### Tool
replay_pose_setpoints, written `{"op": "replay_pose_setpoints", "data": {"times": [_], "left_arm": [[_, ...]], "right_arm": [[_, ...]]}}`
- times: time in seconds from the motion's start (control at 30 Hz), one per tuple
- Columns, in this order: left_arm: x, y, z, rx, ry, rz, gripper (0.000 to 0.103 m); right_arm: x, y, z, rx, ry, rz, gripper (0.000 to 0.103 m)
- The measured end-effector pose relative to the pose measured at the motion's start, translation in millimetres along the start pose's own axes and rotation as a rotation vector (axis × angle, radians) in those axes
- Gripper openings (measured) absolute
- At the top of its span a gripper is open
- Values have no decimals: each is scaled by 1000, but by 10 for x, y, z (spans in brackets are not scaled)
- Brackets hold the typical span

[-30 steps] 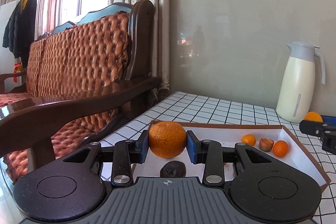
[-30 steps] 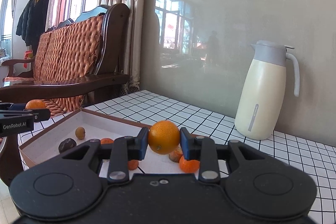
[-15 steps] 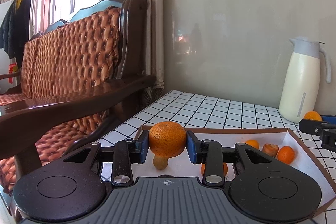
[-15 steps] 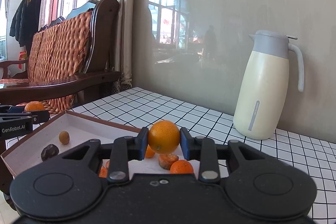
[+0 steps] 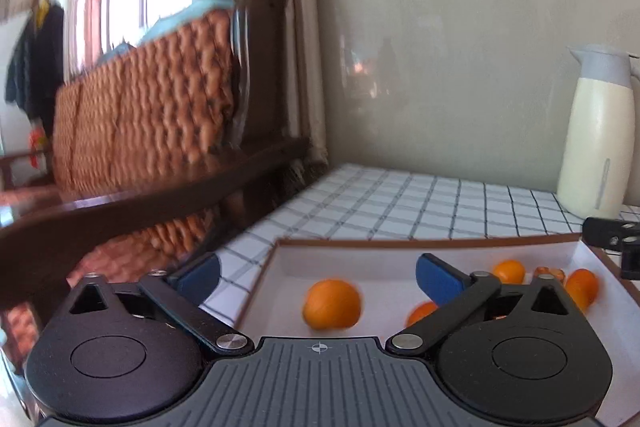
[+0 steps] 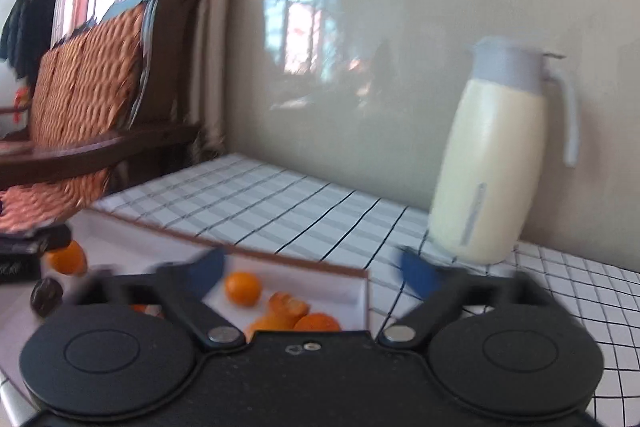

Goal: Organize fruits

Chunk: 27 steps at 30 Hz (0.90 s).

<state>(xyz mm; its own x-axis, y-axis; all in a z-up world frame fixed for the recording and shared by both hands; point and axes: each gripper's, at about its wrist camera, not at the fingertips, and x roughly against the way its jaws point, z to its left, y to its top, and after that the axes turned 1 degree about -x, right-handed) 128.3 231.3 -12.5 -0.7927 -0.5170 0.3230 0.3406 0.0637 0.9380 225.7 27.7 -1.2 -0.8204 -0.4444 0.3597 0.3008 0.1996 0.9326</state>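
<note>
Risk first: the round orange fruit (image 5: 332,303) sits free and motion-blurred between the fingers of the left gripper (image 5: 318,273), whose jaws are opening wide with nothing pressed by the blue pads (image 5: 436,277); judged from the blur, it may still be loose, so it could roll across the floor of the shallow white cardboard tray with the brown rim (image 5: 400,259) and knock into the other fruit, or bounce toward the tray's near edge, hidden under the gripper body. Same worry on the right: the right gripper (image 6: 312,269) is also opening, pads clear of everything, and the small round orange (image 6: 242,287) below its left pad lies in the tray near the far right corner, close to the rim (image 6: 304,263), so a fast release could send it against that low wall or over it onto the white tablecloth with the black grid (image 6: 280,203). The right gripper's right finger hangs outside the tray over the cloth, near the cream thermos jug with the grey lid and handle (image 6: 496,163); a careless sweep could clip it. Tray contents, left wrist view: the big orange around the middle, a half-hidden orange (image 5: 422,311) behind the right finger, and near the right edge two small oranges (image 5: 509,271) (image 5: 582,287) with a brownish piece (image 5: 552,271) between them. Right wrist view adds a dark brown wrinkled fruit (image 6: 47,295) near the left side and a peeled-looking orange lump (image 6: 286,305) touching another orange (image 6: 318,322) at the near right corner. Blur hides finer detail.
</note>
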Motion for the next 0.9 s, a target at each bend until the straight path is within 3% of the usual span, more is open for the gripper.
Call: {"op": "replay_pose_setpoints", "data": {"times": [0.1,0.9], "left_arm": [[35,21,38,15,5,-15,103],[99,-19,50,-1,-5,-14,103]], "right_arm": [[37,-14,-49,-12,-12,-19,97],[24,-11,-34,-16,29,46,97]]}}
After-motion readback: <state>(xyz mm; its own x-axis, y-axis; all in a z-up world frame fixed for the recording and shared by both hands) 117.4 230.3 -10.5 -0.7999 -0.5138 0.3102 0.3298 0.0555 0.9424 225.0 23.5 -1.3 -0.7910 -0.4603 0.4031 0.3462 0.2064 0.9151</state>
